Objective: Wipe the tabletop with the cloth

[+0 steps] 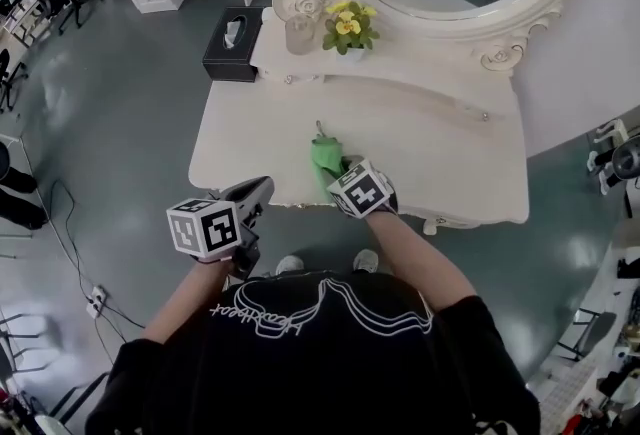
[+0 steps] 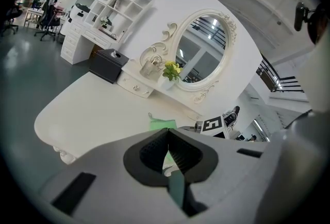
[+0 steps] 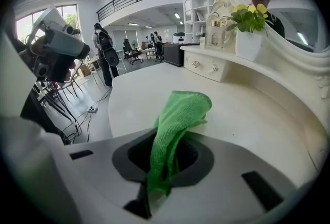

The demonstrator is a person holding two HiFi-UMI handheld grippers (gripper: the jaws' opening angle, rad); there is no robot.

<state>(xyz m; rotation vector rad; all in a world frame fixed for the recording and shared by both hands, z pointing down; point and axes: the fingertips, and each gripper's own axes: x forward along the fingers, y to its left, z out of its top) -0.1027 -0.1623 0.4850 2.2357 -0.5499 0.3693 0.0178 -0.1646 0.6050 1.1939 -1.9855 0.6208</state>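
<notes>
Right fingers (image 3: 198,161) clamped on green cloth (image 3: 178,115) at tabletop (image 1: 430,153) edge, arm outstretched, left fingers (image 2: 149,151) closed empty, held back.

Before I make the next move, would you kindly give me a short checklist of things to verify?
1. Green cloth clamped in right gripper: ok.
2. Left gripper shut, empty, at the near edge, apart from the cloth: ok.
3. Tabletop ahead of the cloth bare: ok.
4. Flower pot and glass up on the rear shelf, out of the path: ok.
5. Cloth pressed flat on the surface: cannot tell.
</notes>
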